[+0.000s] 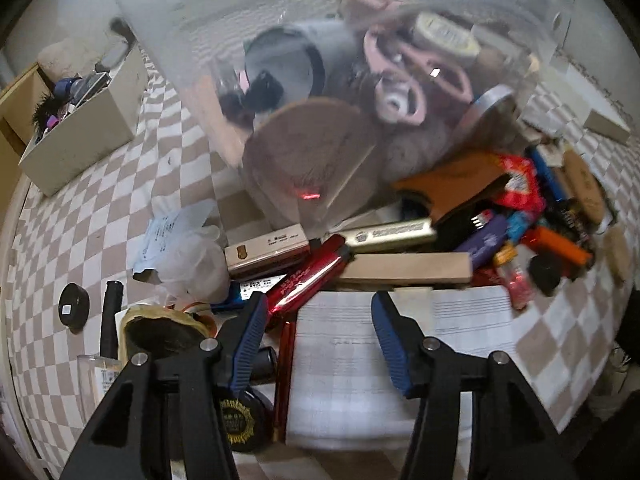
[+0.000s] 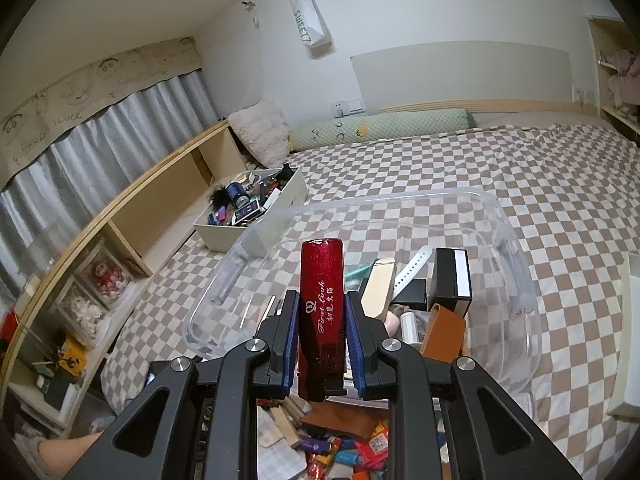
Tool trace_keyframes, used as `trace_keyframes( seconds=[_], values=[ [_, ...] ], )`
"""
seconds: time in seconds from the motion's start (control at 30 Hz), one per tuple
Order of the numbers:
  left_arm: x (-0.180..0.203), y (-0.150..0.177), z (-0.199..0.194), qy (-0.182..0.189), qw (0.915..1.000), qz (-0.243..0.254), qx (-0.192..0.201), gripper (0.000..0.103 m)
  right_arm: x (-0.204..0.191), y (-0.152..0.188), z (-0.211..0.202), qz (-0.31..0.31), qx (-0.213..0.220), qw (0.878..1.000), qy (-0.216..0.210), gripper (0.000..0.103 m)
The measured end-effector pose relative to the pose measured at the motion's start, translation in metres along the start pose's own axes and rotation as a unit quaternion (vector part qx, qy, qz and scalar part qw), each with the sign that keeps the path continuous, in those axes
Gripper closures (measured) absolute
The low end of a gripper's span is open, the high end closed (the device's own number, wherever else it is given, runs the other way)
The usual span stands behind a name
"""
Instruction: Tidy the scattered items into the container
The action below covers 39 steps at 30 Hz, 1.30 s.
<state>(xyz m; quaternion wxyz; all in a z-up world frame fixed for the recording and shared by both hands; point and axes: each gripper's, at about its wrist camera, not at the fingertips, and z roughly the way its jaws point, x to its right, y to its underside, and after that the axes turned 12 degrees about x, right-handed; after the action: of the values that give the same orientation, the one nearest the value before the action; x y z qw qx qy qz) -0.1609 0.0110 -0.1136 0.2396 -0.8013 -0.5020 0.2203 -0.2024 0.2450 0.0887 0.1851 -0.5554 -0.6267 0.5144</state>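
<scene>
The right gripper (image 2: 321, 334) clamps a red tube (image 2: 321, 304) upright before the clear tub (image 2: 516, 264), while the left gripper (image 1: 318, 332) hangs open over the clutter.

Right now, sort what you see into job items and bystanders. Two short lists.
Job:
- red tube, clamped in the right gripper
- clear container
- loose pile on the bedspread
- left gripper, open

Bystanders:
- white box, already full
- bolster pillow
- hanging bag

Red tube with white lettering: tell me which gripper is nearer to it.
Right. The right gripper is shut on the red tube, holding it above the clear bin. The left gripper hangs open over white paper.
</scene>
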Motion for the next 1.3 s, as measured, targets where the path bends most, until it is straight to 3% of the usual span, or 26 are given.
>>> trace_keyframes(
  seconds=[0.27, 0.47, 0.53, 0.83, 0.9, 1.3],
  values=[
    [-0.007, -0.003, 0.020, -0.015, 0.9999, 0.008, 0.003, 0.049, 0.006, 0.000, 0.001, 0.010, -0.001, 1.000, -0.003, 0.080],
    [-0.003, -0.002, 0.025, 0.007, 1.0000, -0.001, -0.002, 0.049, 0.011, 0.003, 0.005, 0.020, -0.008, 1.000, -0.002, 0.080],
    [-0.005, 0.000, 0.024, 0.019, 0.9997, -0.012, -0.006, 0.056, 0.013, 0.004, 0.005, 0.022, -0.010, 1.000, -0.001, 0.080],
    [-0.007, 0.003, 0.022, 0.004, 1.0000, 0.002, -0.008, 0.057, 0.009, 0.005, 0.004, 0.027, -0.011, 1.000, -0.007, 0.080],
    [-0.008, 0.002, 0.022, -0.002, 0.9999, 0.004, -0.012, 0.074, 0.007, 0.005, 0.004, 0.025, -0.011, 1.000, -0.008, 0.080],
    [-0.013, 0.006, 0.009, -0.030, 0.9994, 0.013, -0.015, 0.090, 0.005, 0.004, 0.001, 0.022, -0.009, 1.000, -0.010, 0.080]
  ],
)
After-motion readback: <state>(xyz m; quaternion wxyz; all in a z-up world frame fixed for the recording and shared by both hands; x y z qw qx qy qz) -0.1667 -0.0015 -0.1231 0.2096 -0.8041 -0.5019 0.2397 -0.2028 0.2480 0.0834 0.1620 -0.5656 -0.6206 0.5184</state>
